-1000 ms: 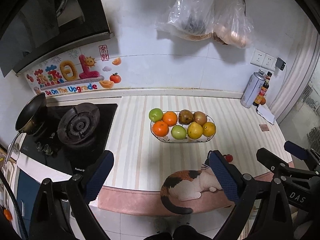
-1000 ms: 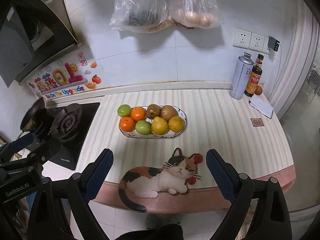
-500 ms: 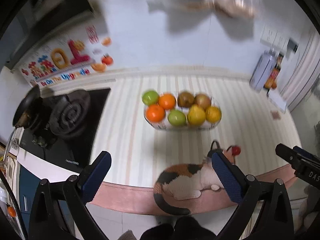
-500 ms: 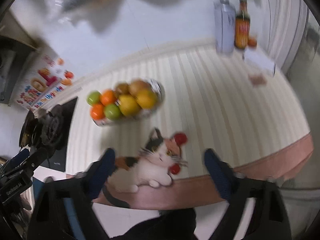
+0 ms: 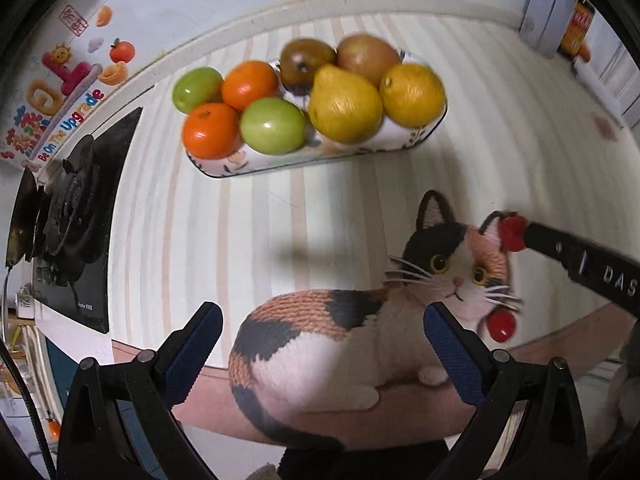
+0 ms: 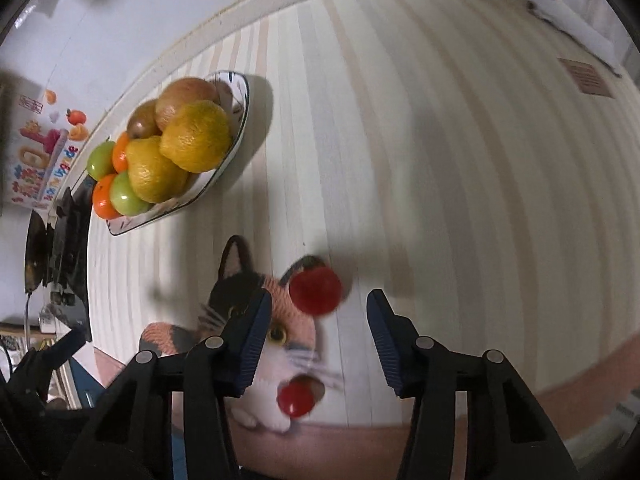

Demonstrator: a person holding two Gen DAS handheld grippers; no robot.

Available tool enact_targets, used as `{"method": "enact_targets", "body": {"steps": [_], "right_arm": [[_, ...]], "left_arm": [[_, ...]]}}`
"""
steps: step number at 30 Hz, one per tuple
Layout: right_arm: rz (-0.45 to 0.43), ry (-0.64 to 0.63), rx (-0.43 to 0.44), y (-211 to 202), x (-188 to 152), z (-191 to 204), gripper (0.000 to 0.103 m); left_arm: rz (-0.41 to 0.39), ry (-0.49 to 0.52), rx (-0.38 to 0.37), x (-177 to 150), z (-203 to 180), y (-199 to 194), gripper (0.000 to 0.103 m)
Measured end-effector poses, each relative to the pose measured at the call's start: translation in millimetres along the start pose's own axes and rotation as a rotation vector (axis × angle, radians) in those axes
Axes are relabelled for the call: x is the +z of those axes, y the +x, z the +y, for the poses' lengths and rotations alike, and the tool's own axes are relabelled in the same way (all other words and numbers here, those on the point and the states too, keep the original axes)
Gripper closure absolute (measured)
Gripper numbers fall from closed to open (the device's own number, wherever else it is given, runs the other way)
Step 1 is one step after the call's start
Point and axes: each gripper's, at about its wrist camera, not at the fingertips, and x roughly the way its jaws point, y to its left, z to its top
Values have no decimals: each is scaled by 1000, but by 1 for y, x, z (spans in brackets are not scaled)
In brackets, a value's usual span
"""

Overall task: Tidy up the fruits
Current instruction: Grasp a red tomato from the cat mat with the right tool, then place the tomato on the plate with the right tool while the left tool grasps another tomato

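A patterned oval plate (image 5: 420, 136) (image 6: 236, 132) on the striped counter holds two oranges, two green apples, a yellow pear (image 5: 344, 108), a yellow citrus and two brown fruits. A cat-shaped mat (image 5: 352, 320) lies at the counter's front edge. Two small red fruits lie on it: one (image 6: 315, 290) by the cat's ear, one (image 6: 296, 399) by its chin. My right gripper (image 6: 316, 344) is open, its fingers on either side of the upper red fruit; its finger (image 5: 560, 252) touches that fruit in the left wrist view. My left gripper (image 5: 320, 352) is open and empty over the cat's body.
A black gas stove (image 5: 72, 216) with a pan (image 5: 22, 216) stands at the left. A spray can (image 5: 540, 16) and a sauce bottle (image 5: 576, 28) stand at the back right by the wall. A white paper (image 6: 576, 24) and a small brown card (image 6: 586, 76) lie at the right.
Both grippers have dropped lower and closer to the counter. The right gripper has moved in over the cat mat and now straddles the upper red fruit.
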Motion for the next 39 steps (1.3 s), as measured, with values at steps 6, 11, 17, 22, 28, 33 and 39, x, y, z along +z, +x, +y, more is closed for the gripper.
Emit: {"method": "enact_targets", "body": {"steps": [6, 11, 17, 22, 28, 33, 39], "right_arm": [[16, -74, 0, 21, 5, 5, 69], [-26, -29, -10, -2, -5, -17, 69], [-48, 57, -29, -31, -32, -59, 69], [-54, 115, -38, -45, -51, -87, 69], [-68, 132, -48, -52, -59, -94, 69], [-82, 116, -51, -56, -59, -85, 69], [-95, 90, -43, -63, -54, -72, 69]], "left_arm": [[31, 7, 3, 8, -11, 13, 0], [76, 22, -90, 9, -28, 19, 0], [151, 72, -284, -4, -58, 27, 2], [178, 144, -345, -11, -89, 30, 26], [190, 205, -372, -14, -116, 35, 66], [181, 217, -385, -12, -123, 34, 80], [149, 174, -407, 0, -110, 24, 80]]}}
